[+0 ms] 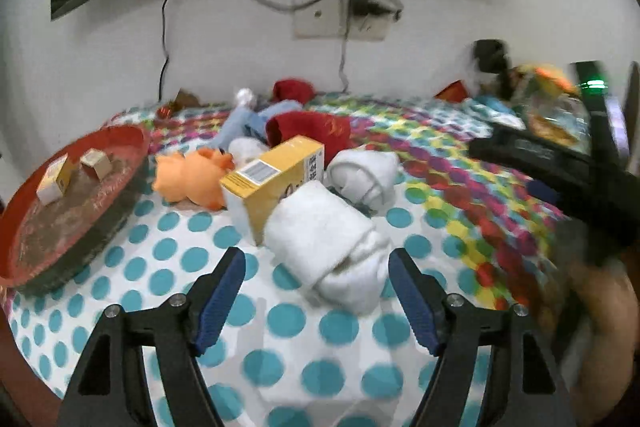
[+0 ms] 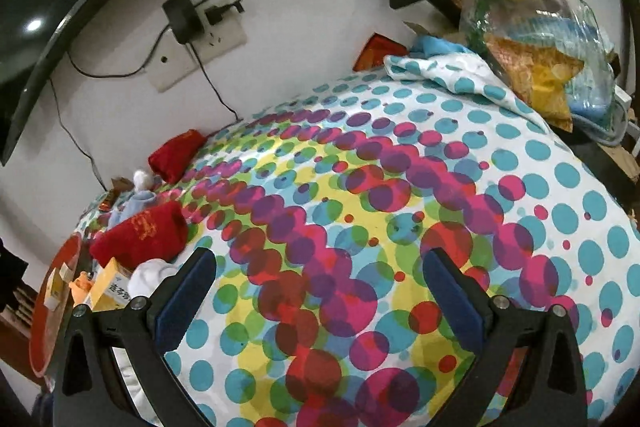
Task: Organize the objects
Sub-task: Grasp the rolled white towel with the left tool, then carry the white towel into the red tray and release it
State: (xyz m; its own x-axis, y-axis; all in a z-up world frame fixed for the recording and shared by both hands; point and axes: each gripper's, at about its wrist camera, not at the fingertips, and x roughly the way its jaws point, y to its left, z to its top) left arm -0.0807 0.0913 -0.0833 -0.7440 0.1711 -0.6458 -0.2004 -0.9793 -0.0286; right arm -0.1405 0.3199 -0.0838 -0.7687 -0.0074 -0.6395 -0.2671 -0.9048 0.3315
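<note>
Spread wide and empty, the left gripper (image 1: 316,287) is hovering just short of a rolled white sock (image 1: 324,243) lying at twelve o'clock; centring both pads around the roll before squeezing seems wise. At ten o'clock, the red tray (image 1: 120,155) is waiting. Equally wide, the right gripper (image 2: 320,291) is holding nothing.

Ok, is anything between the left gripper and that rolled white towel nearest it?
Nothing visible. The left gripper stands open with only bare spotted cloth before the rolled white towel. The yellow box lies behind the towel, not in the way.
</note>
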